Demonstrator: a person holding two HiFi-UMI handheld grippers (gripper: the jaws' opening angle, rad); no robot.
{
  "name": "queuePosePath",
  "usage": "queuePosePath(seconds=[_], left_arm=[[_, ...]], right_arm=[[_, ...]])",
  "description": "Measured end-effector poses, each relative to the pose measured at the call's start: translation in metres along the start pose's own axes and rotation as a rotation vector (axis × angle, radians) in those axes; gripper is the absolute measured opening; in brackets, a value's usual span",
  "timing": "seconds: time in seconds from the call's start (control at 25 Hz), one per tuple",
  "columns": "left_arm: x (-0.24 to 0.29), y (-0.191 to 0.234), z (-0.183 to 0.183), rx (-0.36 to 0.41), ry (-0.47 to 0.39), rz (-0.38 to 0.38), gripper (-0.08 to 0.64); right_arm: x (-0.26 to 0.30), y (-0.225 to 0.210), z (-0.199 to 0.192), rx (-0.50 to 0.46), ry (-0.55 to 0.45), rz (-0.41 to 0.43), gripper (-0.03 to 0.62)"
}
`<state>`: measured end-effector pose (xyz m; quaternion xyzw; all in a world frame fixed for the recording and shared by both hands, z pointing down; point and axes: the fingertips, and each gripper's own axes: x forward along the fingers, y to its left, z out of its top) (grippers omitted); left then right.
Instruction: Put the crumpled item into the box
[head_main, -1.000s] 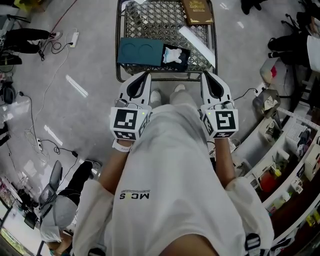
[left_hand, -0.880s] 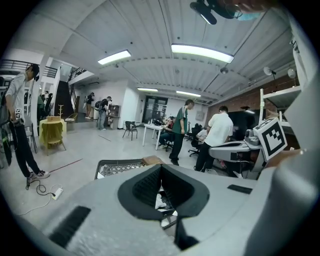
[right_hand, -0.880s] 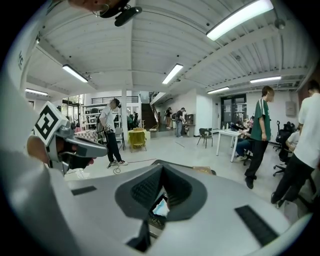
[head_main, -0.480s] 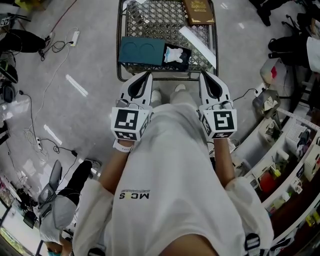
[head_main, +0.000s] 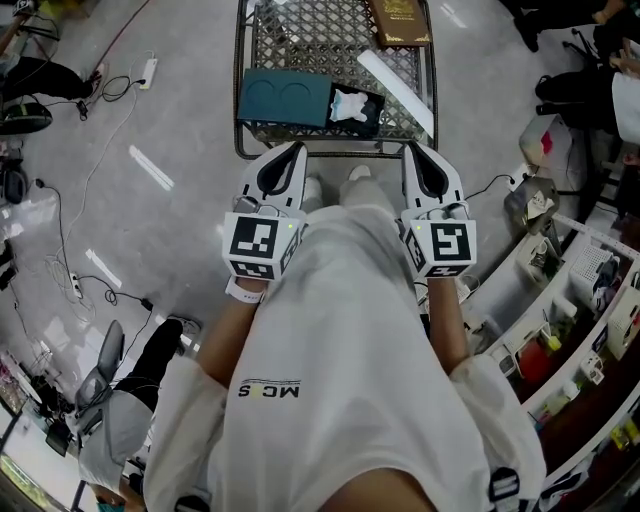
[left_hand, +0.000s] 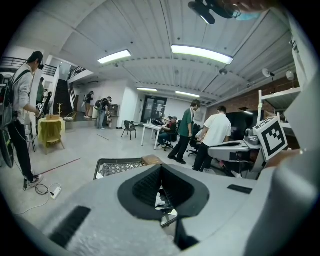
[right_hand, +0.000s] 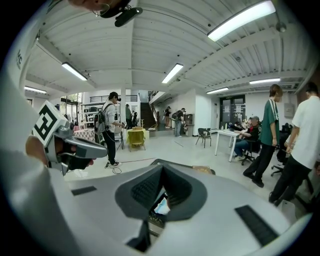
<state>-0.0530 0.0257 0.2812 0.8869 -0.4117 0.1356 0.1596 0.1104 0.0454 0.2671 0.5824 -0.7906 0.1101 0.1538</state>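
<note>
A: Anything change?
B: Nothing. Left hand-held gripper (head_main: 296, 148) and right hand-held gripper (head_main: 409, 148) stay closed and empty.
A: Crumpled item (head_main: 352, 105)?
B: Ahead of both, inside the teal box (head_main: 285, 100) on the mesh table (head_main: 310, 40). Task looks done.

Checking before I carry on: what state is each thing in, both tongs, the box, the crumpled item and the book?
Left tongs: shut, empty.
Right tongs: shut, empty.
Box: open, on the mesh table.
Crumpled item: lying inside the box.
Book: closed, flat on the table.
</note>
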Motion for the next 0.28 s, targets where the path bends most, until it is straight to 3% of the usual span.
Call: queuePosePath(seconds=[0.28], left_arm=[[-0.003, 0.010, 0.002, 0.002, -0.003, -0.005, 0.023]], right_arm=[[0.007, 0.011, 0.002, -0.005, 0.003, 0.002, 0.015]])
